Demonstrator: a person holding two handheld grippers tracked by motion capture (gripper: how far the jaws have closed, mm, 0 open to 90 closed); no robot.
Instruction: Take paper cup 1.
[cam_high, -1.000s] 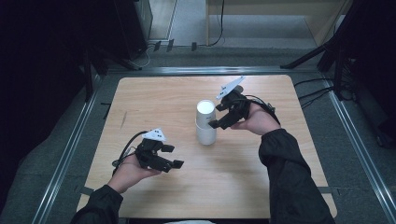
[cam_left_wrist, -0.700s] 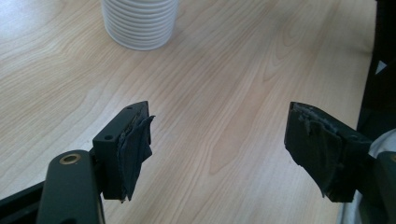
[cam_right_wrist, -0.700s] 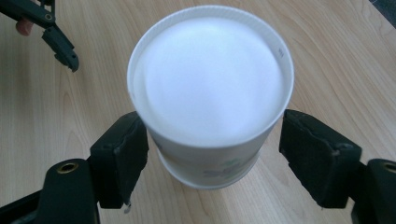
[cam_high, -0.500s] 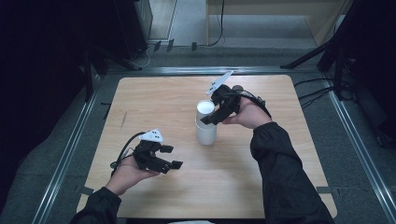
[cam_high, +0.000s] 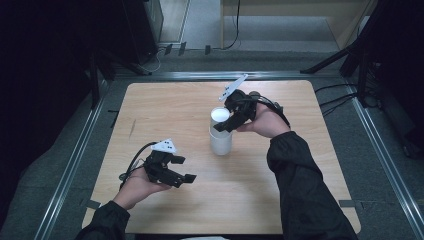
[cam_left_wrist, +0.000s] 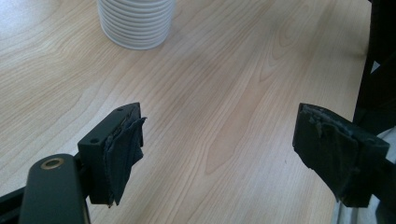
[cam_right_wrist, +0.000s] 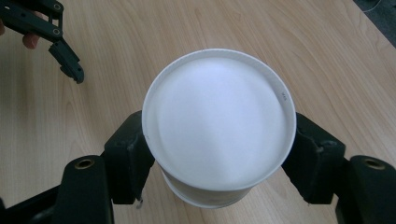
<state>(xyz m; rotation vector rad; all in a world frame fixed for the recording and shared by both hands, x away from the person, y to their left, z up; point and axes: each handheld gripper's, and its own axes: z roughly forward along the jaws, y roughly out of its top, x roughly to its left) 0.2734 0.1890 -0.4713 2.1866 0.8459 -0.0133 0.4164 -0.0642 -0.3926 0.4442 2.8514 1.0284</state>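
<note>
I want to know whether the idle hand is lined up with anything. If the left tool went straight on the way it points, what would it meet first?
Probably the bare table: the open left tool looks down along the wood. The stack of white cups stands off to the left of that line, though depth is hard to judge.

Right gripper (cam_high: 226, 125) jaws, just closing, clasp top cup of white cup stack (cam_high: 220, 132) mid-table (cam_high: 300, 165); left gripper (cam_high: 184, 169), jaws just opening, empty.
</note>
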